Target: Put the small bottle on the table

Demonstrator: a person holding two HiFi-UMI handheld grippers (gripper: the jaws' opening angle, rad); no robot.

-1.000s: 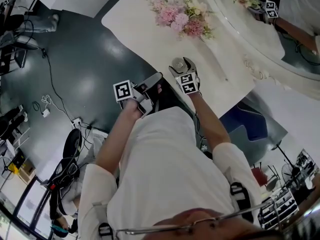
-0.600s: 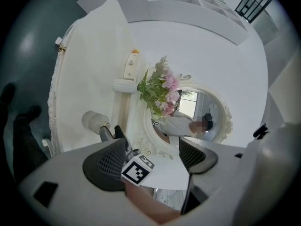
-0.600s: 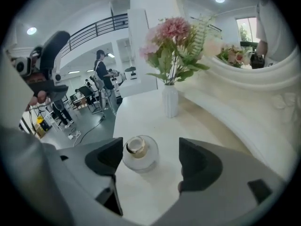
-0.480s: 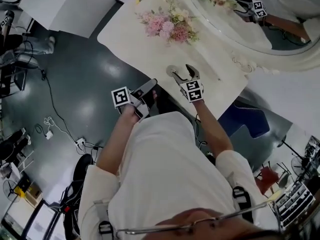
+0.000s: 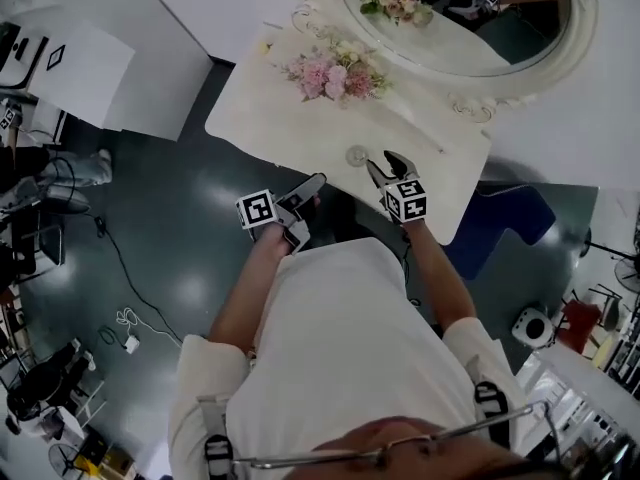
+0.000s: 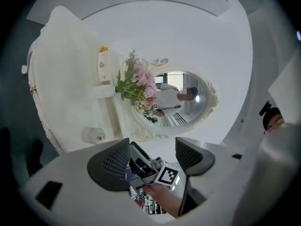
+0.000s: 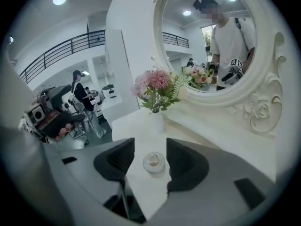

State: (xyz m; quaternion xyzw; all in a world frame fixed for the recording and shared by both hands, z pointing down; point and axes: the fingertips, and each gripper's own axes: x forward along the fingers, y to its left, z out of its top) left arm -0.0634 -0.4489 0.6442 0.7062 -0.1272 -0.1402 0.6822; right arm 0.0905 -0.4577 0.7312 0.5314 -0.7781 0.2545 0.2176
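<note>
The bottle (image 5: 357,155) stands upright on the table (image 5: 260,118), close to the front edge and about midway along it. The flowers (image 5: 335,68) sit well behind it, at the back edge under the mirror (image 5: 450,28).

The right gripper (image 7: 150,147) hangs over that front edge, just beside the bottle and tilted down at it. Its jaws are about half apart and have just been closing. In its own view the bottle shows in the gap between them, lower down on the tabletop. Both pads are clear of the glass, so it is gripping nothing.

The left gripper (image 6: 153,147) is off the table, out past the front edge over the dark floor (image 5: 170,228), to the left of the right one. Its jaws are wide and have just eased in a touch. Through the gap you see only the right gripper's marker cube (image 6: 167,175), further off, with nothing pinched between the pads.
</note>
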